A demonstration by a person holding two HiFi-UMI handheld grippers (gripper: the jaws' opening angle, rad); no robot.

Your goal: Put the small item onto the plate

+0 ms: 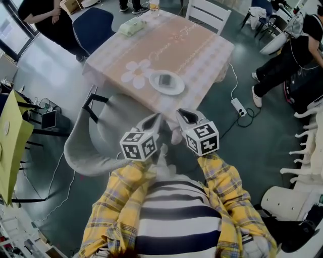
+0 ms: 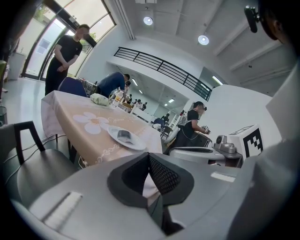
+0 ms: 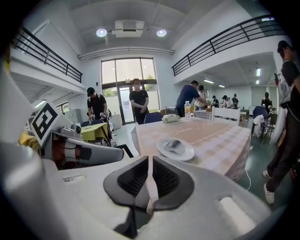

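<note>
Plate (image 1: 177,89): round, white, small item (image 1: 165,79) on it | left claw (image 2: 149,159), right claw (image 3: 150,161): ribbed jaws together

The desk (image 1: 197,48) stands square under a pale pink checked cloth (image 1: 212,60) with a white flower (image 1: 136,73) printed toward its near left corner. A white plate (image 1: 154,81) lies on the cloth just right of the flower, close to the near edge, with the small item (image 1: 165,79) (dark, flat) resting in its middle. At the far left corner lies a pale green pack (image 1: 132,26), and a bottle (image 1: 154,6) stands at the far edge.
</note>
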